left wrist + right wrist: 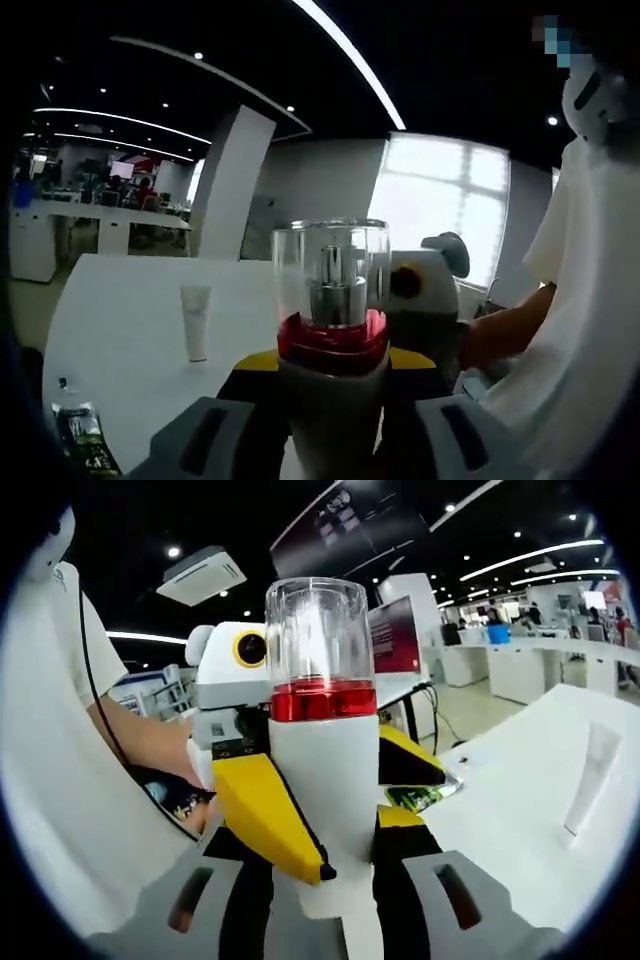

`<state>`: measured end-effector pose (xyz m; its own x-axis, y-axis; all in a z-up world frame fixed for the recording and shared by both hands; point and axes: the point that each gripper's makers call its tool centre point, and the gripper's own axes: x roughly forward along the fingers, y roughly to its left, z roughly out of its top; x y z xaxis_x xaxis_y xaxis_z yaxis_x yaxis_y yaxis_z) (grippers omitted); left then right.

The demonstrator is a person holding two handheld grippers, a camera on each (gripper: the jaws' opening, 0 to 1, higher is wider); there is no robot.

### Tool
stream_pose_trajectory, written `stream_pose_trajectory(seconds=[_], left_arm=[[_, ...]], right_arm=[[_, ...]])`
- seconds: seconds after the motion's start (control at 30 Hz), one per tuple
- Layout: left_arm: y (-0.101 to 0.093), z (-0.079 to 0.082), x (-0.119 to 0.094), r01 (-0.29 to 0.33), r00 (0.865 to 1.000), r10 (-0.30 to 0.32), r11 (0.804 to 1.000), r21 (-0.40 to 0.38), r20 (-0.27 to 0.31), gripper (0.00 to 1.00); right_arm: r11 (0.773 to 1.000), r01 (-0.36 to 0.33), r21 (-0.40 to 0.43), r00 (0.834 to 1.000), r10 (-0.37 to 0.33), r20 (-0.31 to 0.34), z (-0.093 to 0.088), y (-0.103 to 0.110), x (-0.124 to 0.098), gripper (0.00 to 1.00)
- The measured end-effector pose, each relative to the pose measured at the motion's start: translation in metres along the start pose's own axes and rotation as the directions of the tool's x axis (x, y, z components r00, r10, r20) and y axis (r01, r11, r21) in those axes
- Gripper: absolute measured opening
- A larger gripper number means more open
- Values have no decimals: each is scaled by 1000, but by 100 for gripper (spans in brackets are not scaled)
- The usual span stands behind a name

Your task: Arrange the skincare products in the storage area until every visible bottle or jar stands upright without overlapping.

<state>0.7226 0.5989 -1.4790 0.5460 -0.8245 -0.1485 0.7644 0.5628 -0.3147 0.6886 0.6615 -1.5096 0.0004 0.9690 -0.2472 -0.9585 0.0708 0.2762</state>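
A white bottle (333, 330) with a red band and clear cap is standing upright in the centre of the left gripper view, and the left gripper (330, 440) is pinching its body between its jaws at the bottom of the frame. In the right gripper view the same bottle (322, 730) is rising through the middle, with the right gripper (325, 910) clamping its lower body and the left gripper's yellow jaws gripping it higher up. A white tube (195, 320) is standing upright on the white table (130, 340) at left of centre. A person's white sleeve (580, 330) is hanging at the right edge.
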Motion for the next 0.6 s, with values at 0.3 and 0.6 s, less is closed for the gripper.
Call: stream_pose_trajectory(seconds=[0.3, 0.6], left_arm=[[12, -33, 8, -19, 998, 18, 1000, -20, -66, 34], [17, -60, 29, -5, 996, 1, 999, -45, -89, 33]], right_arm=[[999, 44, 21, 998, -43, -47, -31, -12, -17, 50], [997, 67, 32, 996, -64, -67, -58, -27, -12, 27]])
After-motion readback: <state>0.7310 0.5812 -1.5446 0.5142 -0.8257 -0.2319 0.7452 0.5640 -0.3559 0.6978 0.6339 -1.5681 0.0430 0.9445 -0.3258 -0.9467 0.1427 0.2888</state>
